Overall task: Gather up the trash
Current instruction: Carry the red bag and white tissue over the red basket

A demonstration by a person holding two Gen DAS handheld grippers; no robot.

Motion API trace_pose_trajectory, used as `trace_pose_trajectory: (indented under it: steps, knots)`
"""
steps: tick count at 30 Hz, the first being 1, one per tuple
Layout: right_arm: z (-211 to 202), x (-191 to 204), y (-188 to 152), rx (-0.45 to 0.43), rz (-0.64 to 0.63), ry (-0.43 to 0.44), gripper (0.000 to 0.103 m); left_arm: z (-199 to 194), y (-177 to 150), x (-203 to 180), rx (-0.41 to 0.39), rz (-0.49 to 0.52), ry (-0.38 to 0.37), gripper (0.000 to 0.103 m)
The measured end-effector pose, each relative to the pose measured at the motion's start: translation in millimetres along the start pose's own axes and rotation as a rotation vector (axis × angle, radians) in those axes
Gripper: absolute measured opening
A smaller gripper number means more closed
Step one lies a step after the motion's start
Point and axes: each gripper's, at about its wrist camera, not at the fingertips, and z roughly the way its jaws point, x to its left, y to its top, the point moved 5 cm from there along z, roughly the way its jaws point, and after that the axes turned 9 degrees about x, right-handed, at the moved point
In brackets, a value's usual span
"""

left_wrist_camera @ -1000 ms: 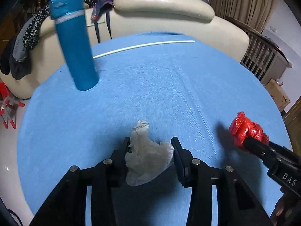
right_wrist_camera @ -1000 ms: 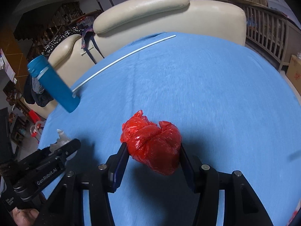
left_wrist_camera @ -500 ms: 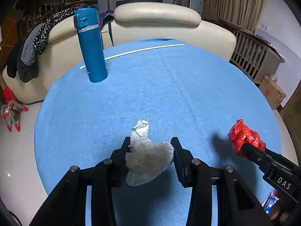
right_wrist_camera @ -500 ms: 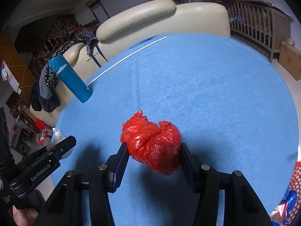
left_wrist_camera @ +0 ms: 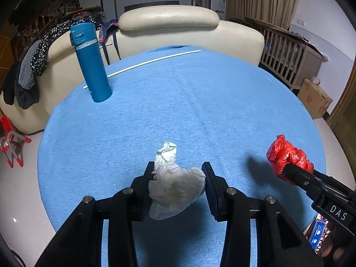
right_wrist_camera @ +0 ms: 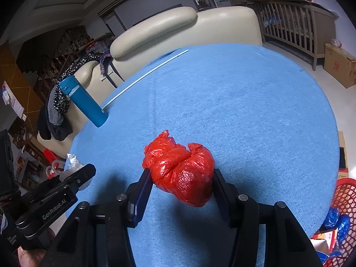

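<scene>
My left gripper (left_wrist_camera: 178,173) is shut on a crumpled white tissue (left_wrist_camera: 175,182), held above the near part of the round blue table (left_wrist_camera: 189,102). The right gripper (right_wrist_camera: 181,175) is shut on a crumpled red plastic bag (right_wrist_camera: 180,173), also lifted over the table. In the left wrist view the red plastic bag (left_wrist_camera: 286,158) shows at the right, pinched by the other gripper's fingers. In the right wrist view a bit of the white tissue (right_wrist_camera: 72,163) shows at the lower left in the left gripper. A red mesh basket (right_wrist_camera: 347,198) with trash in it stands off the table's right edge.
A tall blue flask (left_wrist_camera: 91,62) stands upright at the table's far left. A thin white rod (left_wrist_camera: 142,65) lies along the far edge. A cream sofa (left_wrist_camera: 169,29) with clothes draped over it sits behind. A cardboard box (left_wrist_camera: 313,98) is on the floor at right.
Both grippers have drawn back toward the near edge with their loads still held. The flask and sofa look farther off, and the red basket has come into the right wrist view.
</scene>
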Motion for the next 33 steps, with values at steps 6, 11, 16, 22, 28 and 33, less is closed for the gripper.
trace_pose_trajectory:
  steps: [6,11,16,22,28,33]
  knots:
    - [0.2,-3.7,-3.2,0.0,0.009,0.004,0.056,1.8,-1.8,-8.7,0.006,0.022,-0.001,0.043]
    - [-2.4,-8.9,-5.1,-0.007,0.02,0.005,0.056,1.5,-3.7,-16.7,0.007,0.039,-0.002,0.043]
    - [-5.8,-18.0,-8.1,-0.015,0.038,0.002,0.056,1.7,-5.8,-24.8,0.011,0.055,-0.008,0.043]
    - [-12.4,-35.6,-16.0,-0.025,0.073,-0.005,0.056,3.9,-11.5,-39.7,0.02,0.082,-0.021,0.043]
    - [-23.8,-61.5,-24.6,-0.044,0.123,-0.018,0.056,7.6,-21.7,-62.6,0.034,0.13,-0.043,0.043]
    - [-41.1,-89.1,-35.3,-0.072,0.18,-0.027,0.056,5.9,-30.4,-89.7,0.04,0.19,-0.066,0.043]
